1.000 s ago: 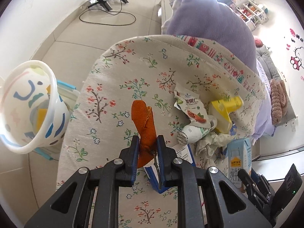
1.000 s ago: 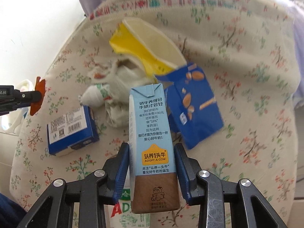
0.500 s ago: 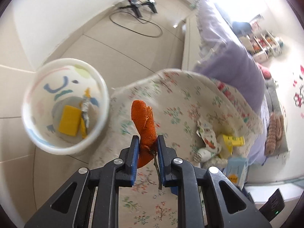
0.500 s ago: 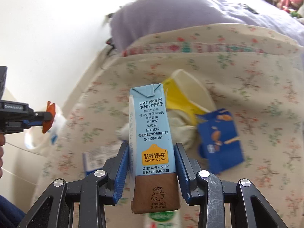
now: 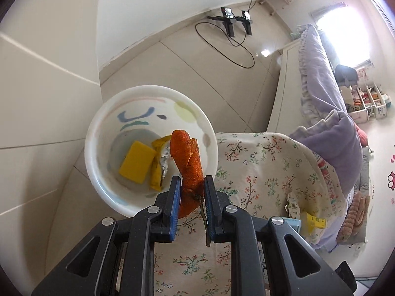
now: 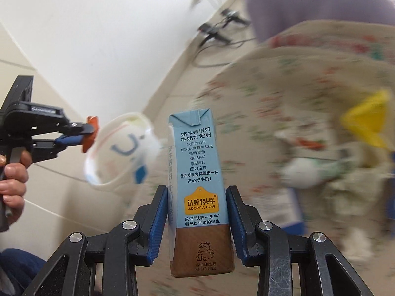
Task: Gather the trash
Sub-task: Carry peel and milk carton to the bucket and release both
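The bin (image 5: 150, 148) is the landmark here: a white tub with painted marks, standing on the floor just beside the edge of the flowered cloth (image 5: 266, 162). The left gripper (image 5: 191, 197) holds an orange peel (image 5: 187, 157) over the bin's near rim, its jaws clamped on the peel's lower part, so the step in hand looks like the drop. To do it well, the person should carry the peel a little further in over the bin's open mouth before letting the jaws part, since the peel now hangs close to the rim on the cloth side and could fall outside. A thin stalk pinched with it may snag on the pad, so a wide opening is safer.

The right gripper (image 6: 195, 212) is clamped on a milk carton (image 6: 197, 172), held upright and to the cloth side of the bin, not yet over it. It should wait until the left one clears the mouth.

The peel is bright orange, rough, curled and limp. The carton is pale blue with a brown base and folded top. Already in the bin lie a yellow sponge (image 5: 137, 162) and a crumpled yellow wrapper (image 5: 159, 162). More rubbish (image 5: 303, 212) lies on the cloth, well away from the bin.
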A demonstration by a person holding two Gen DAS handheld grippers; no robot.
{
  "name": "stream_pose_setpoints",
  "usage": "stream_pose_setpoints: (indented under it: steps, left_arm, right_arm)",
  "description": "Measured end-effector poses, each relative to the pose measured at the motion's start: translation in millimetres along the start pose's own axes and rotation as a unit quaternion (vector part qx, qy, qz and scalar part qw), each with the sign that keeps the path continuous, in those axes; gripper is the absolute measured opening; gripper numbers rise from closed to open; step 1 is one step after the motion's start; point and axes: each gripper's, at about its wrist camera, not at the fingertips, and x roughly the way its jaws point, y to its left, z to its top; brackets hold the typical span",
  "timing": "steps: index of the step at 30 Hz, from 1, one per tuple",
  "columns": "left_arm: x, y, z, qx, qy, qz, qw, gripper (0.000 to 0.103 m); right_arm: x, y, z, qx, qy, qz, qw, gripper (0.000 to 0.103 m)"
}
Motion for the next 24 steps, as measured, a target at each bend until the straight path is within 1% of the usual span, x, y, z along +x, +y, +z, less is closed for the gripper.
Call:
stream_pose_setpoints:
  steps: [2,5,7,9,11,20,22,24]
  left_arm:
    - [3,8,4,-0.011,0.006,0.001,0.9999,0.020]
    - [4,21,6,-0.045,0.009,0.000,0.9989,0.022]
    - [0,25,7,-0.057,-0.001,0.000,0.9984,0.023]
    - [-6,27,9,-0.062,-0.011,0.000,0.9980,0.028]
    - [-10,29,9,-0.067,-0.016,-0.002,0.9976,0.033]
    - [-25,40,10,-0.099,-0.033,-0.015,0.9944,0.033]
    - [-26,44,10,-0.108,-0.035,-0.014,0.9934,0.033]
    - [-26,47,10,-0.115,-0.035,-0.015,0.9926,0.033]
  right_arm:
    - [17,11,5,0.005,0.012,0.018,1.000,0.042]
    - [37,27,12,0.014,0.024,0.042,0.999,0.042]
    - [51,39,18,0.020,0.028,0.059,0.998,0.042]
    - [66,51,27,0.027,0.033,0.073,0.996,0.042]
    - [80,64,35,0.027,0.037,0.080,0.996,0.042]
    - [147,108,53,0.042,0.071,0.098,0.992,0.042]
    - [156,113,58,0.045,0.072,0.101,0.991,0.043]
    - [166,115,63,0.059,0.068,0.117,0.989,0.045]
